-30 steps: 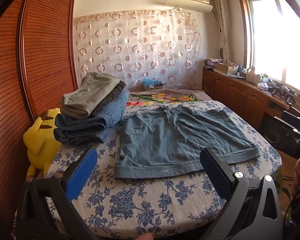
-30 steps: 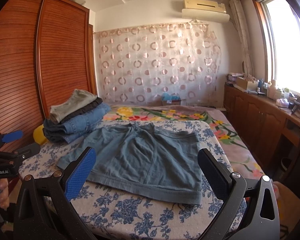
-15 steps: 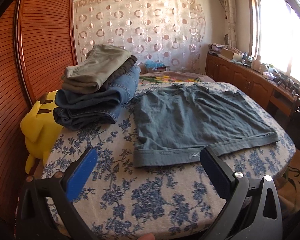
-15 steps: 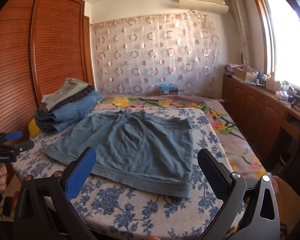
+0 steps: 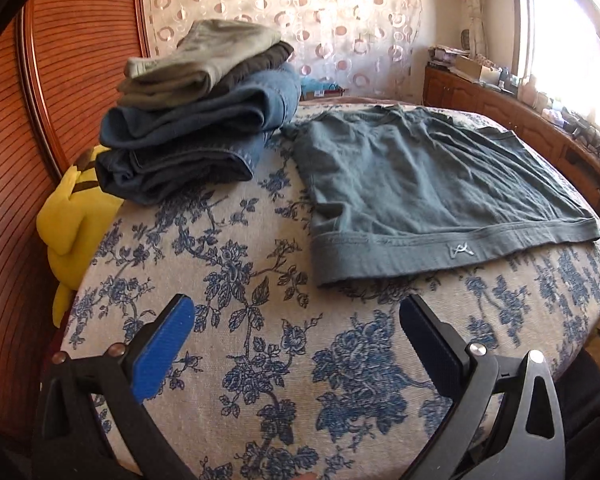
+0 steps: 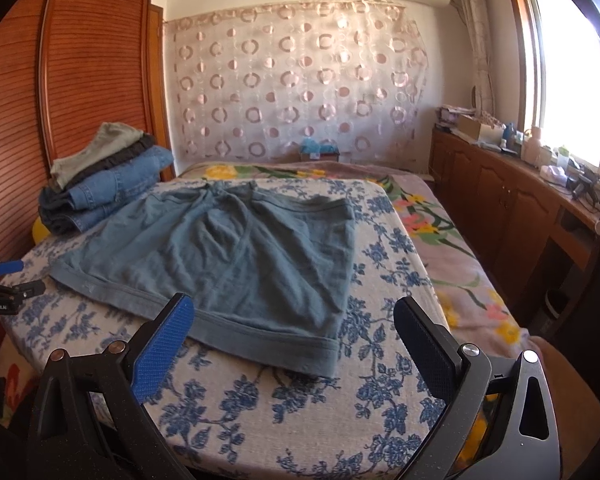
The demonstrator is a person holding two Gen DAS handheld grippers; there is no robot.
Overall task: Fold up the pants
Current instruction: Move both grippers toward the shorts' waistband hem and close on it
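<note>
Two sets of tongs are mine, and both are spread wide with nothing between the pads. My left gripper [image 5: 296, 344] hangs over the blue-flowered cloth [image 5: 236, 280] of the table, its tips near the waistband of the pants [image 5: 420, 184] but apart from it; the band's near corner sits at about one o'clock from the gap. My right gripper [image 6: 294, 332] frames the other near corner of the pants [image 6: 236, 256], with the hem just ahead at twelve o'clock; whether the blue pad [image 6: 162, 352] touches the fabric I cannot tell, since it covers that stretch of the band.

The pants lie flat and spread on the cloth, waistband toward me, with a small stitched mark on the band that is too small to read. Their far edge is rumpled, and I cannot make out how the legs lie there.

At ten o'clock from the pants stands a stack of folded clothes [image 5: 196, 112], its lowest denim touching or just beside the pants' far left corner. A yellow plush toy [image 5: 72, 220] is half hidden behind the table edge at nine o'clock.

In the right view my left gripper [image 6: 4, 280] is cut off by the frame at nine o'clock.
</note>
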